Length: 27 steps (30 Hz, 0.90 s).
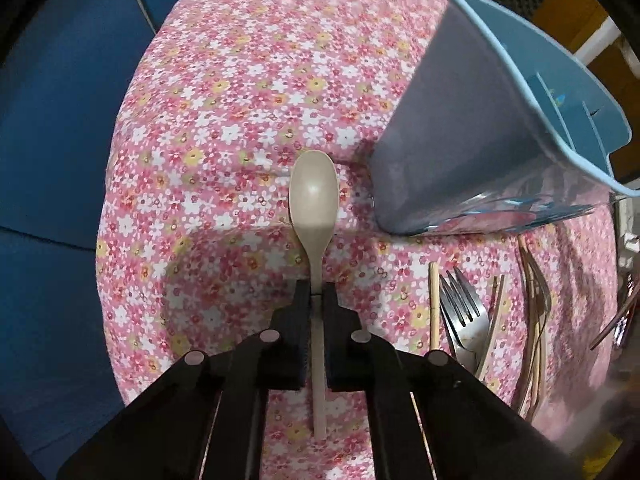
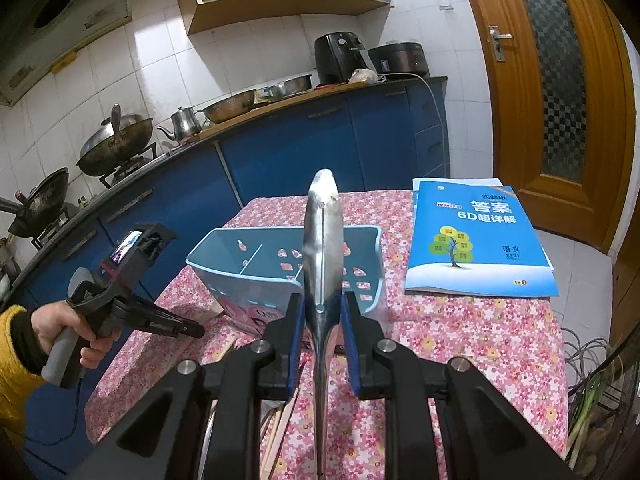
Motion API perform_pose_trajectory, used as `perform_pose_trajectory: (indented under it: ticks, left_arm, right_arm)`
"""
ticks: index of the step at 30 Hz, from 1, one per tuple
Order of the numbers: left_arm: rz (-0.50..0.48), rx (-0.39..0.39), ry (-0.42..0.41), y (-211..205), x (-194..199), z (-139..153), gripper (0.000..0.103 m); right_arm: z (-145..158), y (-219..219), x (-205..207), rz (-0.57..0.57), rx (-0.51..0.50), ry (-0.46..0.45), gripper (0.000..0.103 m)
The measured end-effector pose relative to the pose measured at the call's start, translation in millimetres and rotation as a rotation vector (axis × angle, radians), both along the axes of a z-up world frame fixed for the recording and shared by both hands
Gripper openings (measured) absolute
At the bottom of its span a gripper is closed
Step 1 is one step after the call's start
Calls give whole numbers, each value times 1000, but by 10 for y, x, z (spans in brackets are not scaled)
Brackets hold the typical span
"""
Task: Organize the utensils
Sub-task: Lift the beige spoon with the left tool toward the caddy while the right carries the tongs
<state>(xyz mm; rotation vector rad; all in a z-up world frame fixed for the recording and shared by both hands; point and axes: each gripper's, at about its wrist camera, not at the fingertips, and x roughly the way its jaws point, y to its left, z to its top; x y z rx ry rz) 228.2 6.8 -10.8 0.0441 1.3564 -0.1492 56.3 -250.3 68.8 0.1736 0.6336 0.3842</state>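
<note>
We've got right tongs (image 2: 319, 312) clamped on shiny metal spoon (image 2: 322, 240), long axis pointing straight ahead at light blue plastic divided utensil caddy (image 2: 224, 276) just beyond. Left tongs (image 1: 316, 294) pinch beige plastic spoon (image 1: 314, 200), caddy up right, farther.

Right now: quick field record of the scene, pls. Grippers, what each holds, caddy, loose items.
left gripper: shut on beige spoon, bowl pointing away
right gripper: shut on metal spoon
caddy: blue, divided, on the floral tablecloth
loose utensils: metal forks and chopsticks lying on the cloth
other: blue workbook on the table's far right
</note>
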Motion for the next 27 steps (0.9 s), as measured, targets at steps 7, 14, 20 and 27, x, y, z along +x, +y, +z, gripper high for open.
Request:
perform_pose_trajectory:
  ticks: [7, 14, 20, 27]
  left_arm:
    - [35, -115, -162, 319, -323, 208, 4]
    - [31, -223, -395, 427, -665, 711, 4]
    - [18, -281, -574, 284, -747, 1080, 4]
    - [-7, -353, -742, 18, -697, 1436, 4]
  right_arm:
    - [33, -6, -27, -4, -6, -10, 21]
    - [106, 52, -44, -11, -2, -32, 21]
    - [267, 108, -38, -19, -2, -80, 21]
    - [532, 117, 35, -31, 5, -142, 21]
